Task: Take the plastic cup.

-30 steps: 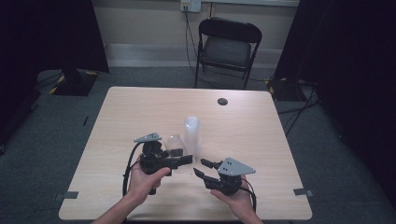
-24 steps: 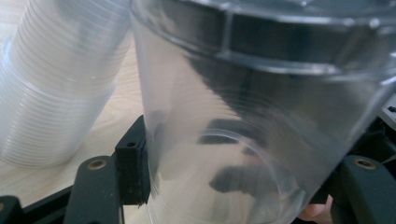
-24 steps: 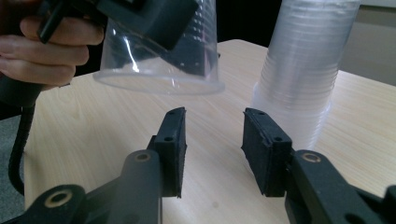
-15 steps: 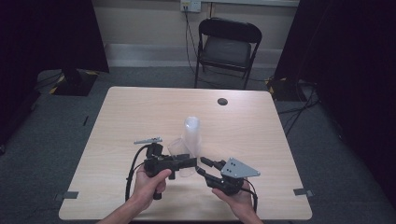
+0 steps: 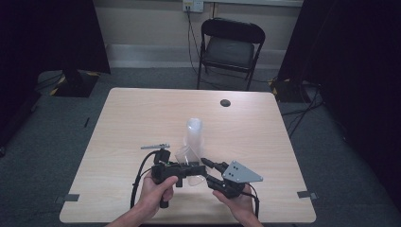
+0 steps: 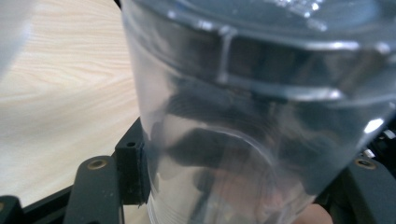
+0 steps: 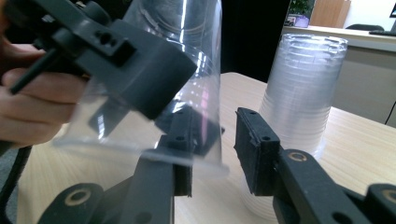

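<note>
**Left jaws clamped on a clear cup, right jaws closing at its rim**

While the left gripper [image 5: 191, 169] grips a clear plastic cup [image 5: 188, 163] above the near middle of the desk [image 5: 142, 113], its jaws are about as closed as they go, pads pressed on both sides of the cup wall in the left gripper view [image 6: 261, 140]. Left hand [image 5: 158, 189] wraps the handle, forearm coming in from the near edge, gripper pointing to the right across the desk. Cup is tilted, lifted off the desk, wide mouth toward the right gripper.

Right gripper [image 5: 208, 172] sits just beside it, pointing left and away, held by the right hand [image 5: 239, 203] low near the desk edge. Its jaws are roughly a third open and have just been closing. In the right gripper view the cup's rim [image 7: 154, 116] hangs in front of the one jaw at picture left; the gap between the pads [image 7: 254, 149] looks mostly free. Can't tell if a pad touches the rim.

Stack of clear cups [image 5: 194, 135] stands upside down on the desk just behind the held cup, near mid-desk. Small dark disc [image 5: 225, 102] lies toward the far edge, well apart. Folding chair [image 5: 231, 47] beyond the desk.
</note>
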Demonstrator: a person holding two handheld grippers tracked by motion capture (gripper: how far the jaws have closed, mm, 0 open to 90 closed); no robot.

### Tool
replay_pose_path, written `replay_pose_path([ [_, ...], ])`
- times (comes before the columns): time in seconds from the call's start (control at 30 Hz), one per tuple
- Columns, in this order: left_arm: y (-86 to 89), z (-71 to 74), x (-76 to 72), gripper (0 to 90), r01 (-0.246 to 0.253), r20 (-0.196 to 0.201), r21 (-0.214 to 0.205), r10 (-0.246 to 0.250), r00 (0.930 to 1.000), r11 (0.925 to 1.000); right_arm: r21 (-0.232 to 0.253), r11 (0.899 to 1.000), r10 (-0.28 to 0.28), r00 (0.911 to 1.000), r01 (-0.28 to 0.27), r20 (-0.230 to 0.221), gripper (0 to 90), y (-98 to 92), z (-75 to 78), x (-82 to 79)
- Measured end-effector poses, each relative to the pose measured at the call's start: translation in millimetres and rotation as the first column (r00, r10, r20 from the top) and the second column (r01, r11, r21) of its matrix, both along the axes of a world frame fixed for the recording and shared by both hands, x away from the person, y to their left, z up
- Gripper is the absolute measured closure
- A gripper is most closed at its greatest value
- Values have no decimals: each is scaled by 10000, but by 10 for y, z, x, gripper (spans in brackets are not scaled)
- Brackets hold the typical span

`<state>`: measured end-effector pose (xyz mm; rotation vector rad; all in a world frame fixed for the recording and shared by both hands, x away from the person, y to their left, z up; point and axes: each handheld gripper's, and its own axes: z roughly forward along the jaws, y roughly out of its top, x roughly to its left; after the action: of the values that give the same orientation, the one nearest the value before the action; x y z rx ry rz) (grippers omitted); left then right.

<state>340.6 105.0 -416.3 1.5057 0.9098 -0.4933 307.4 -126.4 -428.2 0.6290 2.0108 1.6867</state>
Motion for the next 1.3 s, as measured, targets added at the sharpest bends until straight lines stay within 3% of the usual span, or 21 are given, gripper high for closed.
replay_pose_path([
  [0.13, -25, -1, -18, 349, 86, -70, -104, -87, 9999, 9999, 160, 9999, 9, 9998, -12, 205, 676, 12, 12, -23],
  [0.27, -60, -31, -25, 349, 436, -564, -555, -467, 9973, 9975, 287, 9996, 46, 9992, -57, 387, 679, 20, 23, -35],
  [0.37, -86, -40, -34, 348, 609, -558, -640, -645, 9964, 9961, 266, 9996, 114, 9976, -133, 683, 697, 50, 39, -59],
  [0.8, -105, -54, -26, 236, 816, 7, -360, -816, 9967, 9960, 395, 9991, -186, 9972, 158, 718, 840, 8, 31, -61],
  [1.07, -86, -51, -14, 183, 758, 265, -244, -752, 9968, 9968, 342, 9992, -223, 9972, 199, 712, 874, -15, 31, -56],
  [1.23, -70, -47, -11, 160, 753, 463, -126, -747, 9961, 9971, 443, 9981, -445, 9969, 416, 650, 889, -63, 34, -28],
  [1.3, -61, -49, 1, 156, 839, 632, 104, -843, 9944, 9964, 526, 9963, -713, 9954, 680, 637, 889, -93, 41, -23],
])
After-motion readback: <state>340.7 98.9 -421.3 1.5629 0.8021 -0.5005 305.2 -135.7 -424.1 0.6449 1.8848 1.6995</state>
